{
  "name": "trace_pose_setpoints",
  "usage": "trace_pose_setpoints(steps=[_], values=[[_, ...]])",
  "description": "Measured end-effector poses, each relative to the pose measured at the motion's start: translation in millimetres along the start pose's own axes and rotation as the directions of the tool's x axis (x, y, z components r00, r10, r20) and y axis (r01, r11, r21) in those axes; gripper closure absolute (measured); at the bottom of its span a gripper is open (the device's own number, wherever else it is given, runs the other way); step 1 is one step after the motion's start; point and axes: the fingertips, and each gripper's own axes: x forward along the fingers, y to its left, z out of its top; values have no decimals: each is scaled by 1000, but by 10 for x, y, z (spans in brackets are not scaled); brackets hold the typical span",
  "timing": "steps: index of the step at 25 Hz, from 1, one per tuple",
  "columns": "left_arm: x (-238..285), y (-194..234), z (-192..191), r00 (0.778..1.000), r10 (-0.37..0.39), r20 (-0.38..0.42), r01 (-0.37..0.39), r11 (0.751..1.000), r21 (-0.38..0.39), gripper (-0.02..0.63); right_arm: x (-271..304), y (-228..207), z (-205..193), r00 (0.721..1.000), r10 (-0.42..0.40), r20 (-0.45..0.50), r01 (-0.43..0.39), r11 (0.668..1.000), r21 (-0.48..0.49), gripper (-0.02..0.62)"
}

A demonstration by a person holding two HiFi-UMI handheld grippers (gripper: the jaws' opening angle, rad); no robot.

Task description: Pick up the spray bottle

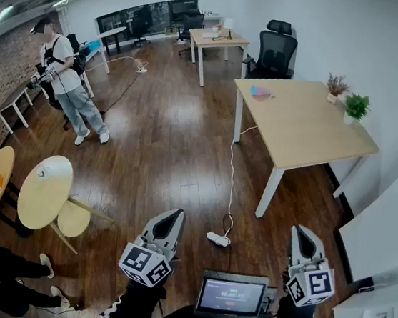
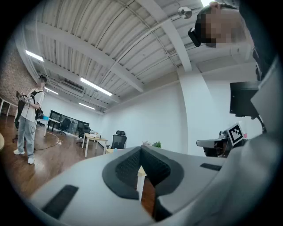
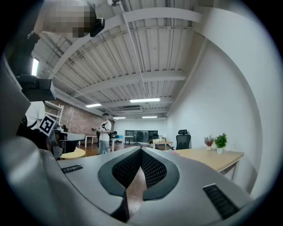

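Dark wooden floor stretches across this office. Far right, a small pink-and-blue spray bottle lies on the light wooden table, well apart from both claws. Nearest, the left gripper and right gripper point level, each pressed together, pinching nothing.

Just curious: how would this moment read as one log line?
left gripper: shut, empty | right gripper: shut, empty | wooden table: ahead, untouched

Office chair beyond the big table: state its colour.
The office chair is black, best seen in the head view.
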Motion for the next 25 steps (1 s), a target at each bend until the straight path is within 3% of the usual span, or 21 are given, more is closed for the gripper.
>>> trace_pose_setpoints(steps=[4, 8, 13, 18, 25], values=[[715, 159, -161, 999, 24, -24, -24, 1000, 0, 606, 606, -539, -150, 999, 53, -10, -53, 998, 40, 595], [1664, 334, -114, 995, 97, -11, -97, 995, 28, 606, 1308, -1281, -162, 993, 115, -36, -114, 993, 34, 595], [2688, 818, 108, 997, 69, -24, -68, 997, 26, 606, 2336, -1765, -41, 993, 118, -30, -116, 991, 66, 595], [3395, 1999, 228, 997, 77, 11, -77, 997, 17, 606, 3580, -1875, -32, 1000, 30, -7, -29, 997, 75, 595], [4459, 3405, 318, 999, 20, 35, -20, 1000, 3, 606, 5253, -1991, -52, 999, -50, -3, 50, 997, 63, 595]])
